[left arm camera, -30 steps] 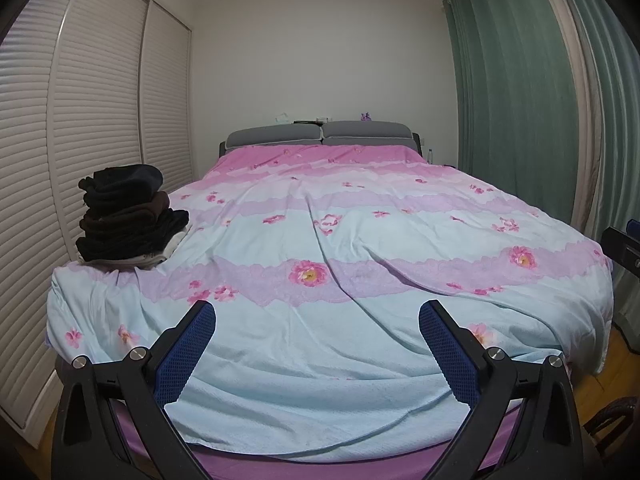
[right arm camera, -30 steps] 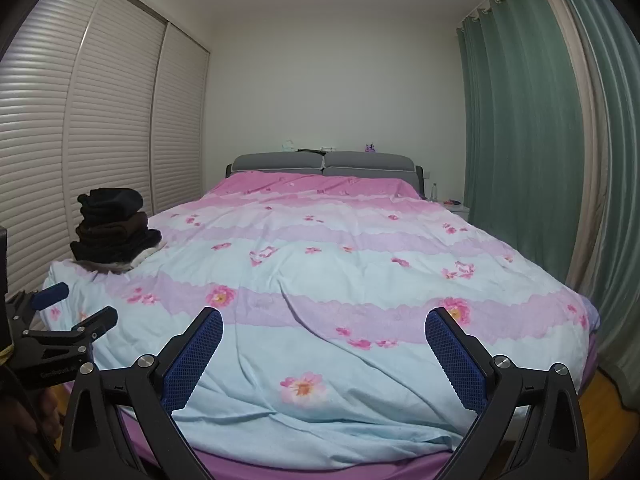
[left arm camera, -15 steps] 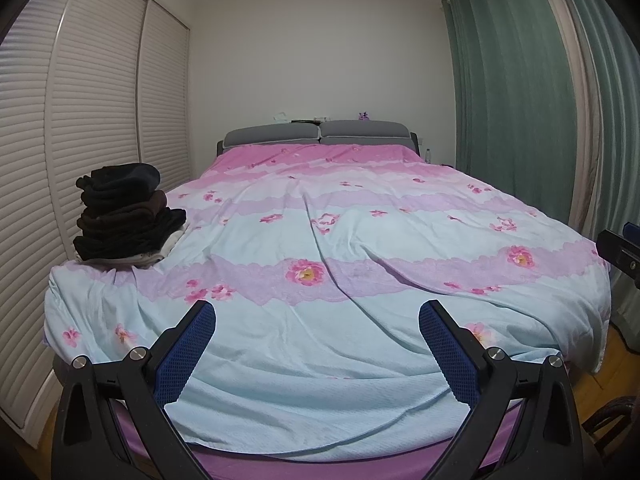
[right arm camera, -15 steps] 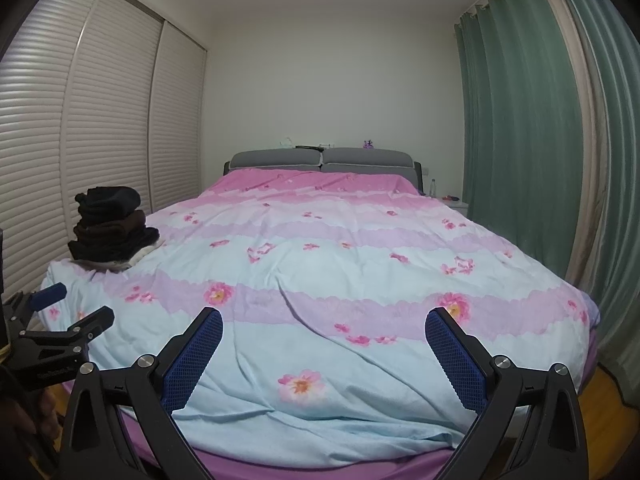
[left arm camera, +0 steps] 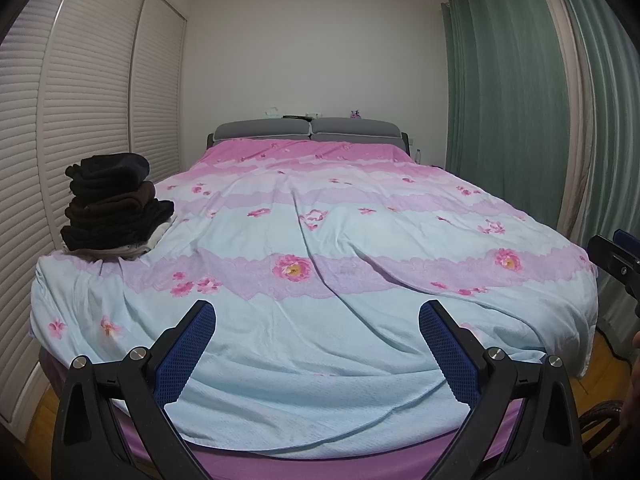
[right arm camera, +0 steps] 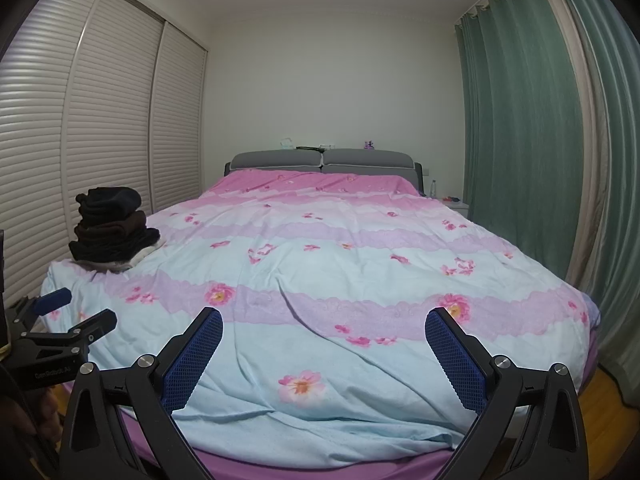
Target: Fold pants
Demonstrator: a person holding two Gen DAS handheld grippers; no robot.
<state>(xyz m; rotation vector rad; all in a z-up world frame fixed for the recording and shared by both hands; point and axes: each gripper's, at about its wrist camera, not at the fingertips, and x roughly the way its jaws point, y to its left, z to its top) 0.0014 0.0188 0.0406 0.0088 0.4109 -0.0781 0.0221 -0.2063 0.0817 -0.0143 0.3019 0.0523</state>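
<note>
Bedroom shot from the foot of a bed (left arm camera: 320, 368), which fills most of both views under a light blue and pink quilt (right arm camera: 360, 280) with flower prints, a bit wrinkled through the middle. Slatted closet doors (left arm camera: 80, 112) run down the left of the frame and green curtains (right arm camera: 520, 140) hang on the right. At the far end there's a grey headboard (left arm camera: 308, 128) with a few small bits on top, too tiny to make out.

The pants are in a stack of folded dark clothes (left arm camera: 112, 208) sitting on the left edge of the bed, middle left of the frame, black and dark brown pieces piled up with something pale at the bottom. I can't tell single items apart in that pile. Same stack shows in the right wrist view (right arm camera: 112, 228), also middle left.

Left gripper (left arm camera: 316, 344) sits at the bottom of its own view, blue padded fingers spread wide with nothing between them, hovering over the near edge of the quilt and well apart from the stack. Right gripper (right arm camera: 323, 350) is the same deal: spread wide, empty, over the foot of the bed. The left one also pokes in at the lower left of the right wrist view (right arm camera: 64, 320), and a bit of the right one shows at the right edge of the left wrist view (left arm camera: 616, 256).
</note>
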